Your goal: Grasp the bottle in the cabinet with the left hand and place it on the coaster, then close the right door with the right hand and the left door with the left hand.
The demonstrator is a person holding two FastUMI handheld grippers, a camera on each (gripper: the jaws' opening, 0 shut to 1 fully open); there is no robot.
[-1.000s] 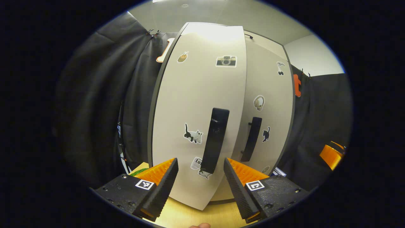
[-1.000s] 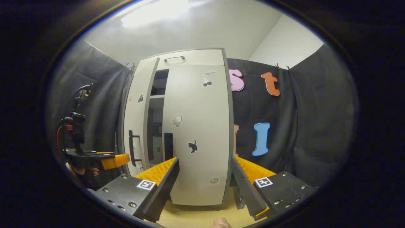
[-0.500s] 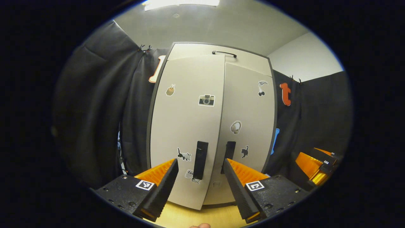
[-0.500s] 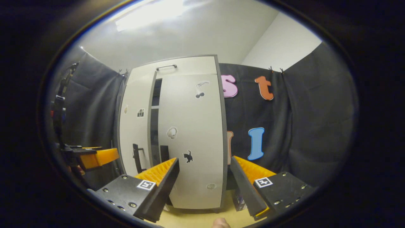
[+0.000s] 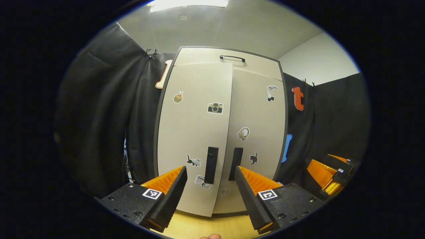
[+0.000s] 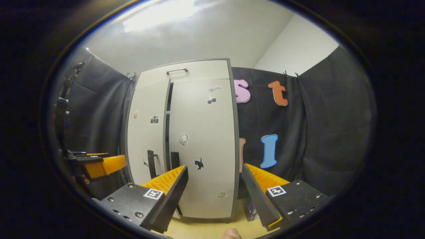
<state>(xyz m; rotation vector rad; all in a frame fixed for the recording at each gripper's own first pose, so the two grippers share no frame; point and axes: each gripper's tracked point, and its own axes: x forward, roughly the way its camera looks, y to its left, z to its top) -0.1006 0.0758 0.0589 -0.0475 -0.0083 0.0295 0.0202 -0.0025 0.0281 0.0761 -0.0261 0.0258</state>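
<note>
The cabinet (image 5: pixel 219 132) stands upright on the pale wooden desk (image 5: pixel 206 225), its front facing both cameras. In the left gripper view the left door (image 5: pixel 192 132) and the right door (image 5: pixel 259 132) meet almost flush along the middle, the left door's lower edge sitting a little proud of the right one. In the right gripper view a thin dark slit runs between the two doors (image 6: pixel 168 132) — the left door is not fully home, while the right door (image 6: pixel 202 146) lies flat against the frame. Two dark vertical handles flank the seam: the left handle (image 5: pixel 211 165) and the right handle (image 5: pixel 235 159). Small stickers dot both doors, among them a camera sticker (image 5: pixel 215 108) and a cat sticker (image 5: pixel 254 158). A narrow drawer front with a slim bar handle (image 5: pixel 232 58) tops the cabinet. The left gripper (image 5: pixel 211 194) is held wide open in front of the doors, touching neither, with nothing between its fingers. The right gripper (image 6: pixel 214 194) is likewise spread wide and empty, apart from the cabinet. The bottle and coaster — the task's things — cannot be made out here.
</note>
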